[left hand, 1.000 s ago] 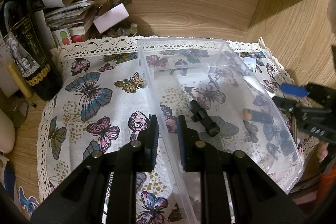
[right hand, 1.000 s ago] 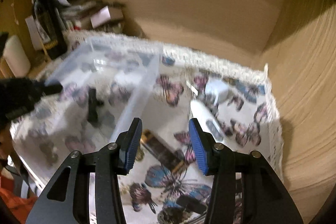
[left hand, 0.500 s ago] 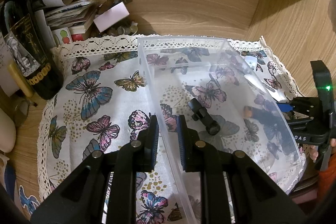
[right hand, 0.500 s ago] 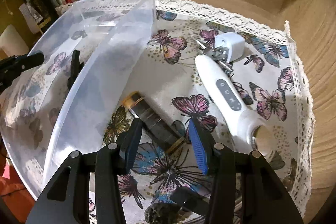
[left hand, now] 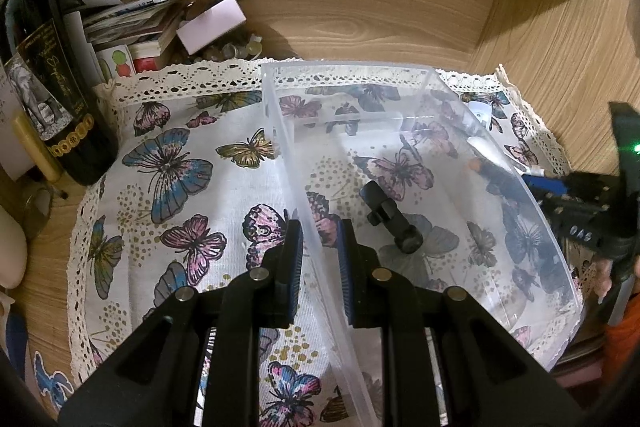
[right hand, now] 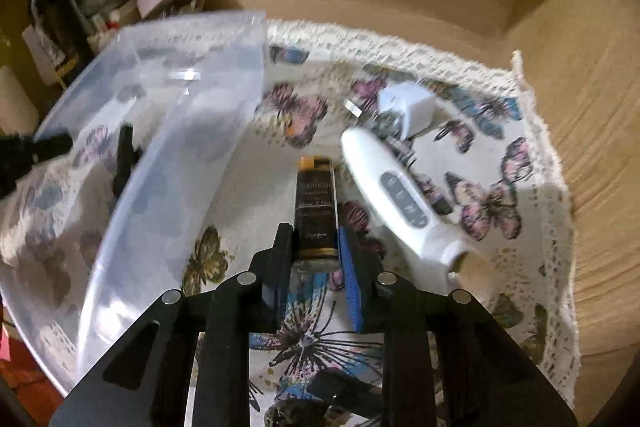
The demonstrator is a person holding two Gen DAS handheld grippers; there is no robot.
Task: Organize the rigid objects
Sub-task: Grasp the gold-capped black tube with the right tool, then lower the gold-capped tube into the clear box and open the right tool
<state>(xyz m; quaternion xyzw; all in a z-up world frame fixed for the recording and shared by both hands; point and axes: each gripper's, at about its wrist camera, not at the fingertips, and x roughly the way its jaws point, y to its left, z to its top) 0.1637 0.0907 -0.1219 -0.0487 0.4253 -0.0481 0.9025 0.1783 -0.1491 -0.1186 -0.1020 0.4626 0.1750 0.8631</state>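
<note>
**Right jaws closing on the dark bottle; left clamped on bin wall**

My left gripper [left hand: 318, 259] has its jaws clamped on the near side wall of the clear plastic bin [left hand: 516, 183], which sits on the butterfly tablecloth [left hand: 172, 179]. A black clip-like part [left hand: 390, 217] lies inside the bin. My right gripper [right hand: 314, 263] points down at the cloth beside the bin, jaws closing with the dark, gold-capped bottle [right hand: 314, 203] between the pads. A white handheld device [right hand: 396, 195] and a white charger [right hand: 406, 107] lie just right of it.

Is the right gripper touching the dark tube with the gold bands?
Touching. In the right wrist view the closing right gripper has the dark tube between its pads, both pressed against its sides.
</note>
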